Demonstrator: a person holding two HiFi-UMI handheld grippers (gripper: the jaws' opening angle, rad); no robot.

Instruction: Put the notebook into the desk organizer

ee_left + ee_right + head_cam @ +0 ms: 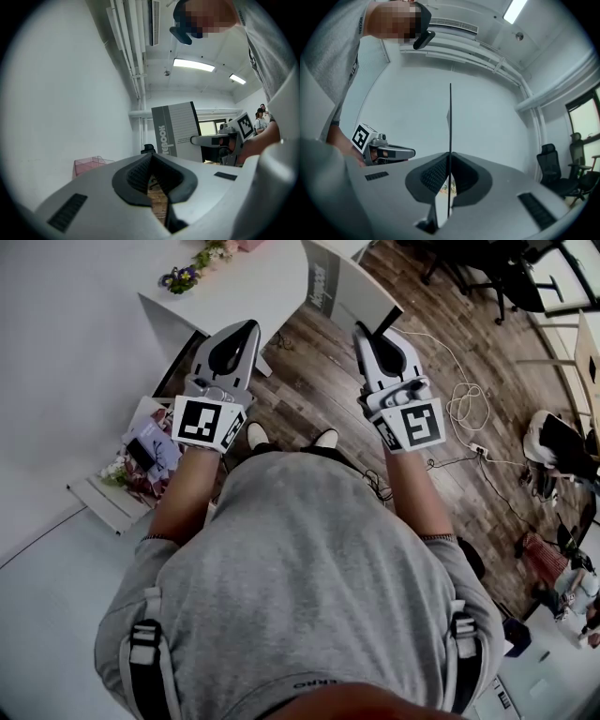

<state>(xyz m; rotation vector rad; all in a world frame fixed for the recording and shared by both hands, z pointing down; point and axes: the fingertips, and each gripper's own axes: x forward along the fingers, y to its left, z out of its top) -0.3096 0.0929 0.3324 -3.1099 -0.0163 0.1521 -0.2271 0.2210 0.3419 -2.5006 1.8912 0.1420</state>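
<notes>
**While we grip it upright, the notebook is not yet in the organizer**

As we look down past our grey shirt, both grippers reach out ahead of us over the wooden floor (309, 381). Our right gripper (367, 334) has its jaws closed on one edge of the notebook (352, 287), which is roughly upright in the air. From that gripper's own camera we see it edge-on, a thin dark line pinched between the two black pads. From the left gripper view the notebook shows a grey strip with white lettering beside a pale cover, and the right gripper clamps it from the side.

Our left gripper (242, 331) has nothing in it. Its pads meet at the tips, and only floor shows through the slit beneath them. It is beside the right gripper but apart from it, touching neither it nor the notebook.

The pink mesh desk organizer (90, 165) shows just above our left gripper's body, against the white wall. In that view it lies to the left of the notebook and well apart from it. A white table (262, 292) with a small bunch of flowers (186, 276) stands ahead of the grippers.
</notes>
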